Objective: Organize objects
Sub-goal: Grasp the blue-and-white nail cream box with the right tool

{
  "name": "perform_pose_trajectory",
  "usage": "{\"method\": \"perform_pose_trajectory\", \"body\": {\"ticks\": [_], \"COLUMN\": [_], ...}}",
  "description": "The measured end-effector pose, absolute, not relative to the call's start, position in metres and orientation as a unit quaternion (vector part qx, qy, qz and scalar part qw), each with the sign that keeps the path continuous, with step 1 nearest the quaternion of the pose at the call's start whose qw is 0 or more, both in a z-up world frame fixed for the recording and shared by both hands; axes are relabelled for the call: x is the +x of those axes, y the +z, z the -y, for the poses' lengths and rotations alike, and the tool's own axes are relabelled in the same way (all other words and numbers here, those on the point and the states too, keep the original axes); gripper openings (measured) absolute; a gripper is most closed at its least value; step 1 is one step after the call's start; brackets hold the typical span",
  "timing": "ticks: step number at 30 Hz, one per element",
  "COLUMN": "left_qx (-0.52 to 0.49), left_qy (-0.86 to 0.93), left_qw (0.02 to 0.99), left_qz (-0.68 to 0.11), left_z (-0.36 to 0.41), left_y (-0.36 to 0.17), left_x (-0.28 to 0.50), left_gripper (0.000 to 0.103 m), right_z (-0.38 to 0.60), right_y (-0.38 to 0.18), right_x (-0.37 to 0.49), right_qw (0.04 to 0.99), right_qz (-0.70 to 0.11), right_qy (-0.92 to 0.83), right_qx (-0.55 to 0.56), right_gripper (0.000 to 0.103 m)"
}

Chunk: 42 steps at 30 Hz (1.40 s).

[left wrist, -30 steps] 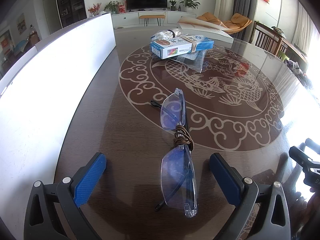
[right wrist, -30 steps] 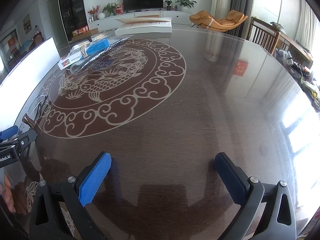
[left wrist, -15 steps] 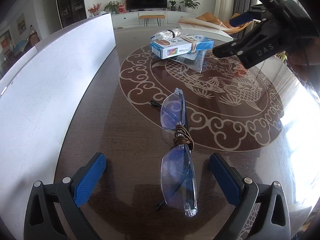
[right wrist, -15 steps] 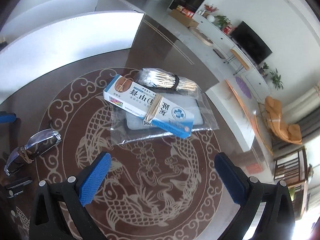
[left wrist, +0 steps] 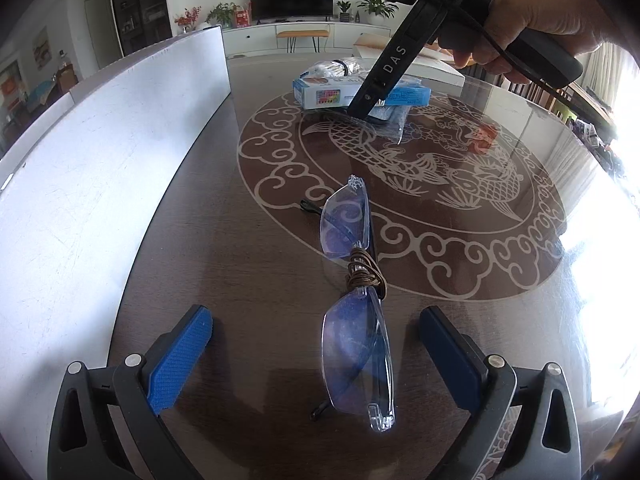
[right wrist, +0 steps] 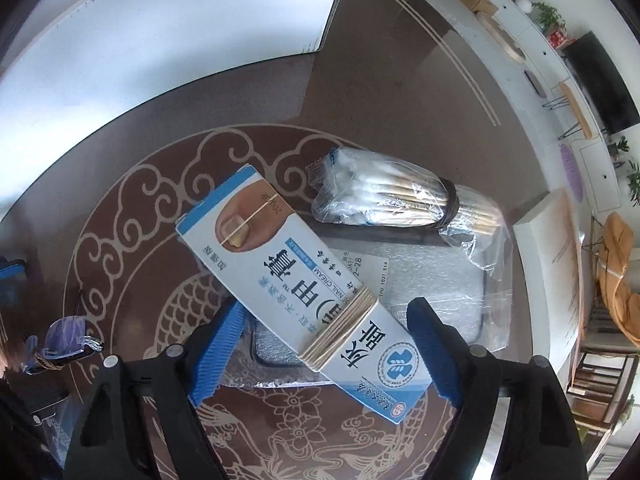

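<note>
A pair of clear rimless glasses (left wrist: 352,300) with a brown cord wound on the bridge lies folded on the dark table, between the fingers of my open left gripper (left wrist: 316,344). My right gripper (right wrist: 324,352) is open, its blue pads on either side of a blue-and-white nail cream box (right wrist: 296,280) bound with rubber bands. The box lies on a clear plastic bag (right wrist: 432,300) beside a bag of cotton swabs (right wrist: 384,200). In the left wrist view the right gripper (left wrist: 380,80) stands over the box (left wrist: 320,94) at the far side.
A white board (left wrist: 100,160) stands along the table's left edge. The dark table (left wrist: 260,160) carries a round fish-and-cloud pattern (left wrist: 440,184). A white flat box (left wrist: 440,68) lies at the far end. Bright glare covers the right side.
My right gripper has moved across the table and come down over the nail cream box, pads now straddling it. The left gripper and the glasses have not moved.
</note>
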<state>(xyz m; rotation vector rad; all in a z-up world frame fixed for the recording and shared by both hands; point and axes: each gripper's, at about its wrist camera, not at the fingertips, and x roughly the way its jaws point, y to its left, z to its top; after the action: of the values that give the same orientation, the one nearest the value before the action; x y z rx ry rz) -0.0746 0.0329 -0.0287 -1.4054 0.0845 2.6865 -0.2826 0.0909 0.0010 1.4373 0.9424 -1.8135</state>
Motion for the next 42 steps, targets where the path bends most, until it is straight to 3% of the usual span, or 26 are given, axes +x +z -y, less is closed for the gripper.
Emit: {"method": "perform_pose_trajectory", "body": {"ticks": [1,8,16,20,22,24,26,31,42], "left_qx": [-0.463,-0.463,-0.462,-0.462,-0.462,-0.462,-0.462,-0.462,-0.462], "left_qy": [0.884,0.884,0.885,0.885,0.885,0.885,0.885,0.885,0.885], "left_qw": [0.054,0.055,0.054,0.053,0.053,0.053,0.053,0.053,0.053], "left_qz": [-0.028,-0.028,-0.028,-0.029,-0.029,-0.029,-0.029,-0.029,-0.029], "left_z": [-0.033,-0.033,-0.033,-0.034,-0.034,-0.034,-0.033,-0.033,-0.033], "left_y": [-0.029,-0.029,-0.029,-0.030,-0.030,-0.030,-0.030,-0.030,-0.030], "left_x": [-0.075,-0.074,-0.075,-0.076,-0.075,-0.075,-0.075,-0.075,-0.075], "left_gripper": [0.103,0.103,0.103,0.103,0.103,0.103,0.103,0.103,0.103], "right_z": [-0.096,-0.154,-0.290,-0.302,-0.285,-0.278,-0.273,-0.250,-0.250], "right_y": [0.003,-0.001,-0.006,-0.005,-0.005,-0.008,-0.009,-0.019,-0.021], "right_x": [-0.279,-0.213,-0.092,-0.043,-0.028,-0.021,-0.017,-0.030,-0.030], "right_qw": [0.317,0.280,0.132,0.103,0.093,0.081,0.064,0.051,0.046], "right_qz": [-0.340,-0.295,-0.081,-0.024,-0.012,0.001,-0.009,-0.033,-0.029], "right_qy": [-0.692,-0.722,-0.810,-0.832,-0.846,-0.858,-0.872,-0.883,-0.887], "right_qx": [0.552,0.559,0.566,0.544,0.525,0.507,0.485,0.465,0.458], "right_gripper": [0.051,0.048,0.045,0.046,0.052,0.084,0.091,0.102,0.103]}}
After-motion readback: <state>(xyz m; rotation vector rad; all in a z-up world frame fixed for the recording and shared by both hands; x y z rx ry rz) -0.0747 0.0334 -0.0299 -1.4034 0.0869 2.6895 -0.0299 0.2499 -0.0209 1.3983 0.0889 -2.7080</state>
